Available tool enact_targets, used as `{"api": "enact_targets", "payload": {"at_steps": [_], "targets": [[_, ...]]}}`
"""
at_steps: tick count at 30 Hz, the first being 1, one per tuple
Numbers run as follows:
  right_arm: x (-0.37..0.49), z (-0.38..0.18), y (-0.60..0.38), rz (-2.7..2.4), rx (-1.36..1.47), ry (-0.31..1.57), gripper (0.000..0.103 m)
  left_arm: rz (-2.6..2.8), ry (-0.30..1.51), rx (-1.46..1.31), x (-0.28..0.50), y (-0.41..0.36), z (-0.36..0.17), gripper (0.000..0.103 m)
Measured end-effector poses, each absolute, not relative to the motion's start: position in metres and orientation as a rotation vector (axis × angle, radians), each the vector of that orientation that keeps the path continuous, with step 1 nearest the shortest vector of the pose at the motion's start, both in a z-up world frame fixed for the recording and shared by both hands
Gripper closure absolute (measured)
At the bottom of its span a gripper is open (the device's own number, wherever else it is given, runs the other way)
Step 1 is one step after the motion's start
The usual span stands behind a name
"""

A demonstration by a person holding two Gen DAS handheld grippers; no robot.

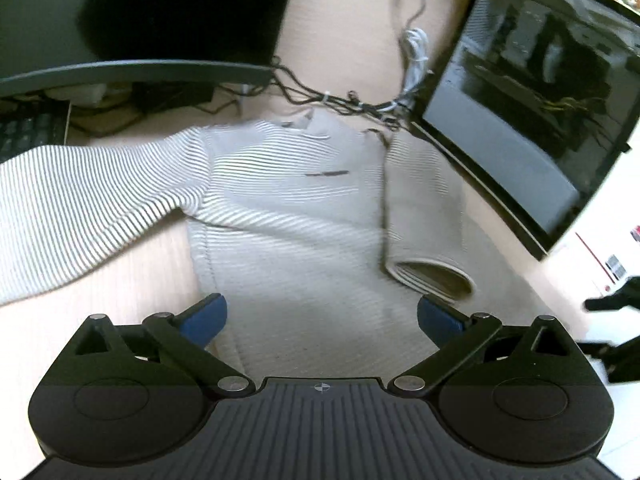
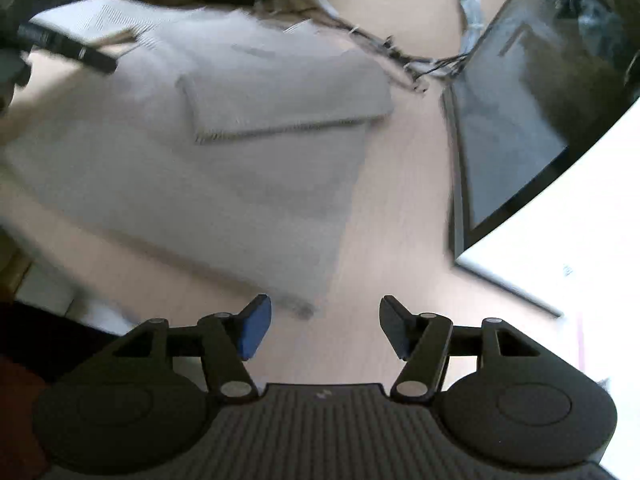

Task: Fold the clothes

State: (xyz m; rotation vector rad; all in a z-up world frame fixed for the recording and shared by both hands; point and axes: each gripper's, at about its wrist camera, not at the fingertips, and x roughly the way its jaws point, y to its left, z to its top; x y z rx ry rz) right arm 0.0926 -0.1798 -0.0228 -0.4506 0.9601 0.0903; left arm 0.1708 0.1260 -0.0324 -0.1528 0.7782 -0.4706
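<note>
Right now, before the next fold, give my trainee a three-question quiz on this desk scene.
1. True or false: the left tongs are shut on the sweater.
2. Which sleeve is already folded across the sweater's body? A) the one nearer the monitor B) the one nearer the keyboard C) both
3. Fill in: the right tongs hang over bare ____, beside the sweater's corner.

Key:
1. False: they are open, holding nothing.
2. A: the folded sleeve lies on the body; the other sleeve is spread out sideways.
3. Desk.
</note>
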Motion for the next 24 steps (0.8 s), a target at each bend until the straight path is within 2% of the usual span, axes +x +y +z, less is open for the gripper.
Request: {"api": "enact_targets", "payload": {"at_steps": [3, 5, 7, 8, 13, 20, 21, 23, 24], "targets": [[0.081, -0.038, -0.175, 0.104, -0.464, 0.901, 0.042, -0.483, 0.763, -0.116, 0.147, 0.117, -0.024, 0.0], [0.084, -0.04, -0.176, 0.11, -0.418, 0.84, 0.046, -0.484, 0.758, -0.079, 0.129, 0.107, -0.02, 0.0], [0.092, -0.029, -0.183, 0.117, -0.315, 0.782, 0.084, -0.477, 0.77, -0.051, 0.11, 0.095, -0.016, 0.0], [0.096, -0.02, -0.186, 0.123, -0.263, 0.754, 0.085, -0.491, 0.774, -0.045, 0.101, 0.091, -0.014, 0.0], [0.106, 0.022, -0.203, 0.175, -0.163, 0.603, 0.086, -0.384, 0.755, 0.134, 0.077, 0.069, -0.023, 0.0], [0.105, -0.009, -0.224, 0.144, -0.166, 0.638, 0.084, 0.06, 0.729, 0.15, 0.089, 0.111, -0.029, 0.0], [0.102, -0.015, -0.225, 0.147, -0.162, 0.65, 0.083, 0.088, 0.736, 0.129, 0.089, 0.119, -0.027, 0.0], [0.092, -0.022, -0.227, 0.179, -0.158, 0.66, 0.072, 0.06, 0.74, 0.076, 0.081, 0.13, -0.018, 0.0], [0.086, -0.024, -0.227, 0.21, -0.157, 0.657, 0.059, 0.022, 0.743, 0.059, 0.075, 0.132, -0.014, 0.0]]}}
